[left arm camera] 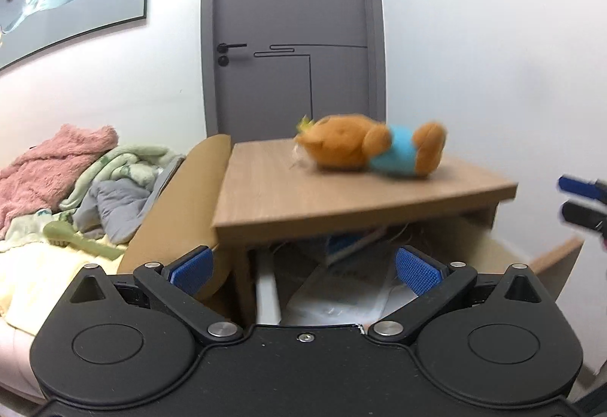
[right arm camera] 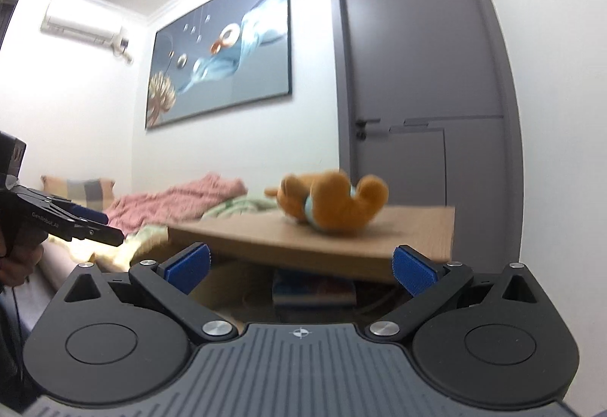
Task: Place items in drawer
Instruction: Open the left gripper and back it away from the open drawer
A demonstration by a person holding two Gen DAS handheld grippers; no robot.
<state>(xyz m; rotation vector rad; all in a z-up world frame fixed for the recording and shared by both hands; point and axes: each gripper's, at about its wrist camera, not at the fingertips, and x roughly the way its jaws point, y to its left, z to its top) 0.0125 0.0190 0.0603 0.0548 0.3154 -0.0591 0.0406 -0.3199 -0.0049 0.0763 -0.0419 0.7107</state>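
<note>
Left wrist view: left gripper (left arm camera: 303,271), blue pads spread wide, nothing between them.
Right wrist view: right gripper (right arm camera: 301,267), pads likewise spread wide and holding nothing.
Toy: orange-brown plush bear (left arm camera: 370,147) in a light blue shirt, lying on its side, slightly blurred.
Toy's place: on the wooden tabletop (left arm camera: 303,193), toward the far edge, touched by neither gripper.
Drawer: the drawer (left arm camera: 555,259) below the tabletop stands pulled out, with papers and plastic bags (left arm camera: 341,293) inside.
Around: a bed (left arm camera: 49,265) to the left with a pink blanket (left arm camera: 53,162) and a green brush (left arm camera: 81,238); a grey door (left arm camera: 292,30) behind; a framed picture (right arm camera: 224,56) on the wall.
In the way: the tabletop overhangs the back of the drawer.
</note>
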